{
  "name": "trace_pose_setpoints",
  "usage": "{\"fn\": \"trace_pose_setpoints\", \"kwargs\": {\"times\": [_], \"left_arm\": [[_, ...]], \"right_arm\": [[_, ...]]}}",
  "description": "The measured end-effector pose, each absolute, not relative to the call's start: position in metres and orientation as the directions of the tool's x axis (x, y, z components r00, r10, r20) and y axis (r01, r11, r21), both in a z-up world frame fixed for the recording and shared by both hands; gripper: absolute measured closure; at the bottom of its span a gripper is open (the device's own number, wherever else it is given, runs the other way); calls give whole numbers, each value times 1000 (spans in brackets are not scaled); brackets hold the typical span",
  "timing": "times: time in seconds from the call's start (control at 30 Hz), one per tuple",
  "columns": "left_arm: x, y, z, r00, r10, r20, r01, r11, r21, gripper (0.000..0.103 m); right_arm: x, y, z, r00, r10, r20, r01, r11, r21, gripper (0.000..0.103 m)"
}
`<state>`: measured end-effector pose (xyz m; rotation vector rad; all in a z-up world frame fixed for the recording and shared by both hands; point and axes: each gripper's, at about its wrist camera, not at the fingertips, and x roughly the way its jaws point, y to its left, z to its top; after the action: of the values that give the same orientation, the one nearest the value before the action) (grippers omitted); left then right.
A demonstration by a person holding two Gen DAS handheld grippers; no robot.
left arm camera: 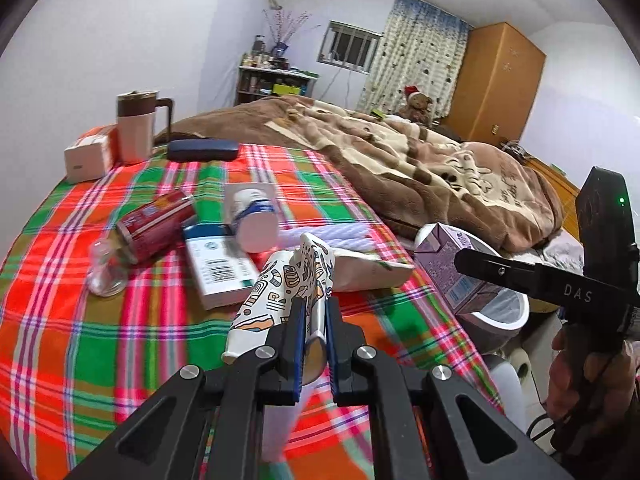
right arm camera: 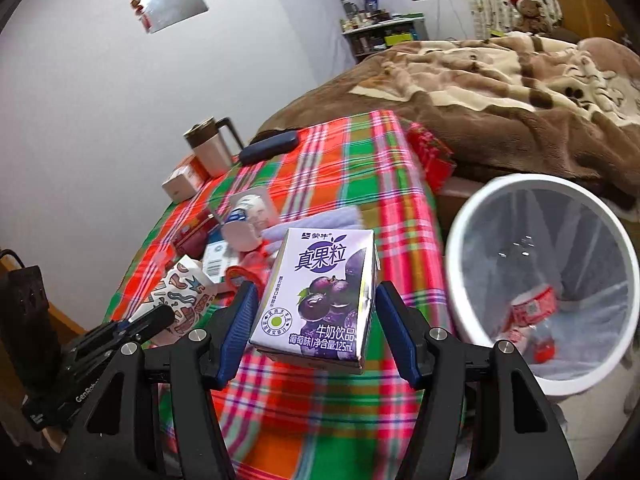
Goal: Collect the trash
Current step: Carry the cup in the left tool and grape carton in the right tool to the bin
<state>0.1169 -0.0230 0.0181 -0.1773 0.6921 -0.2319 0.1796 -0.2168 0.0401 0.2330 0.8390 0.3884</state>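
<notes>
Honestly the plaid tablecloth (left arm camera: 120, 320) reads as thin woven cloth, matt. My crushed paper cup (left arm camera: 276, 296) is printed paper with a slight sheen, and the milk carton (right arm camera: 320, 296) is glossy coated card. Trash bin (right arm camera: 472, 216) has a smooth white plastic rim. Blanket (left arm camera: 400, 152) looks fuzzy fleece, and the wardrobe (left arm camera: 496, 80) satin wood.

Pale lilac walls (left arm camera: 120, 40) are seen, with a barred window (left arm camera: 350, 46), patterned curtain (left arm camera: 420, 56), orange wooden wardrobe (left arm camera: 496, 80) and brown-blanketed bed (left arm camera: 400, 152).
</notes>
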Motion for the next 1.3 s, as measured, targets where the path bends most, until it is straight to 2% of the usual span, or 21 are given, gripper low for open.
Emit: {"fn": "trace_pose_setpoints", "kwargs": {"times": [0.7, 1.3], "left_arm": [[154, -134, 24, 671, -435, -600, 388, 896, -216, 94], [191, -202, 9, 581, -533, -615, 501, 830, -245, 93]], "right_arm": [[166, -311, 30, 676, 260, -689, -7, 938, 347, 41], [167, -350, 14, 652, 173, -738, 89, 949, 301, 41]]}}
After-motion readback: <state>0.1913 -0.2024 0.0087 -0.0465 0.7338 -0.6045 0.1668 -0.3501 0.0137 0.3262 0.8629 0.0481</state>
